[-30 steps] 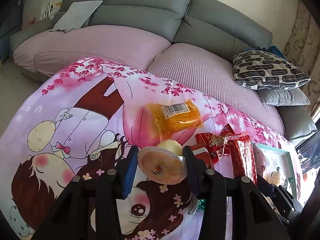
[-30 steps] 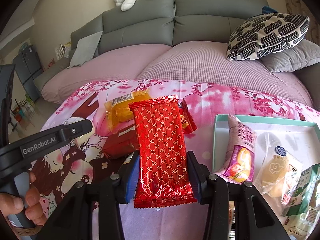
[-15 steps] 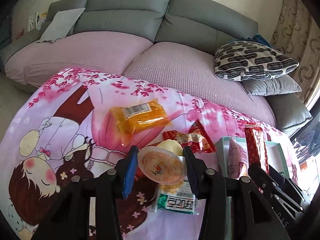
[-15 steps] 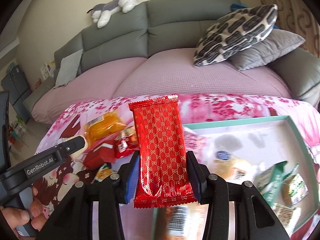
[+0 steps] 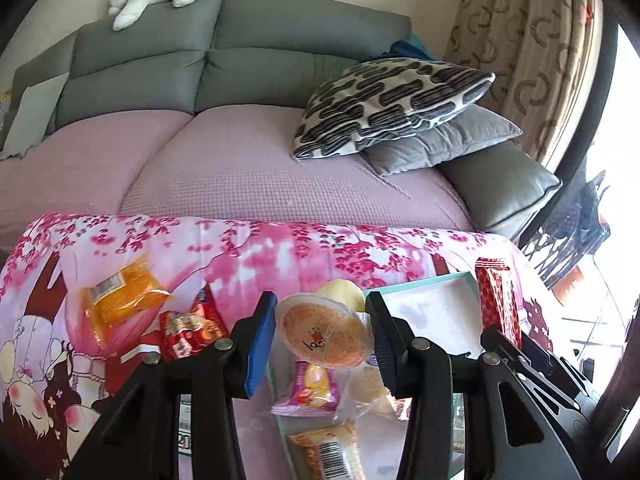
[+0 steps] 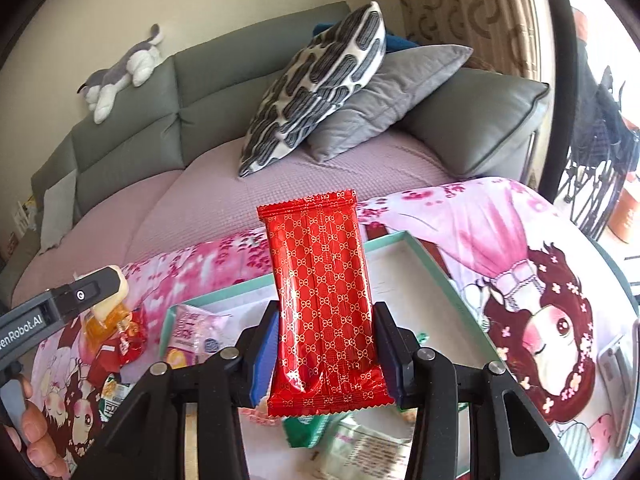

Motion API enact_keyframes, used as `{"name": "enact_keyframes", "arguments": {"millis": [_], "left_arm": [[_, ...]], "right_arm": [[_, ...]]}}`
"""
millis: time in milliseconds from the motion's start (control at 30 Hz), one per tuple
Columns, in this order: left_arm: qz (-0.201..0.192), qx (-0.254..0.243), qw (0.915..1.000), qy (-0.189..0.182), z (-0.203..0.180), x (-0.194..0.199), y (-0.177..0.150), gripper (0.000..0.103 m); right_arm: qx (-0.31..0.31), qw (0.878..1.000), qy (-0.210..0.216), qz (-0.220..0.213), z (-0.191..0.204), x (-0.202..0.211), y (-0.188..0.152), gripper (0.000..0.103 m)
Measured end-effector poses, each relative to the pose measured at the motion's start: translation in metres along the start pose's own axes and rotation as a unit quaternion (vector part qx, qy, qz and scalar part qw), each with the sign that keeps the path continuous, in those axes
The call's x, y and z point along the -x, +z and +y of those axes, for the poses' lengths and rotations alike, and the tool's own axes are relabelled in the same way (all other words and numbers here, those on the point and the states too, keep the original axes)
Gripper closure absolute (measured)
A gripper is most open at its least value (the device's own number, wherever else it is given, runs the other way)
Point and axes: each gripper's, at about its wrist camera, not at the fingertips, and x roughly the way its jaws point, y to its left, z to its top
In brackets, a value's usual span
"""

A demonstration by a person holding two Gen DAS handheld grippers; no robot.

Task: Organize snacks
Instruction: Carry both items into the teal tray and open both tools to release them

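glossy red foil wrapper (image 6: 324,300), matt cloth sofa (image 5: 248,160)

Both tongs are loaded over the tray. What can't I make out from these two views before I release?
- Tray floor under the red packet: right wrist view, hidden by the packet.
- Tray's near end: both views, covered by the tongs' frames and cut off by the bottom edge.
- Jelly cup body: left wrist view, only its lid faces the camera.
- Green packet text: right wrist view, blurred.

the right gripper (image 6: 326,354) clamps a red patterned snack packet (image 6: 324,304) upright above the teal-rimmed tray (image 6: 430,258); the left gripper (image 6: 80,292) shows at the left edge, over the pink cartoon cloth (image 6: 520,232)
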Motion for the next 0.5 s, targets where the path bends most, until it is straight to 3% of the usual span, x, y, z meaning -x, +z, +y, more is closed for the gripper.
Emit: {"name": "enact_keyframes", "arguments": {"millis": [267,500], "left_arm": [[0.036,-0.044,0.9976,-0.04,-0.059,-0.034,0.008,0.056],[0.087,-0.037,0.9951,-0.029,-0.073,-0.077,0.008,0.056]], "right_arm": [[-0.024,0.999,-0.026,0.023,-0.037,-0.017,-0.002,0.055],[-0.03,0.998,-0.024,0.049,-0.044,-0.038,-0.016,0.055]]}}
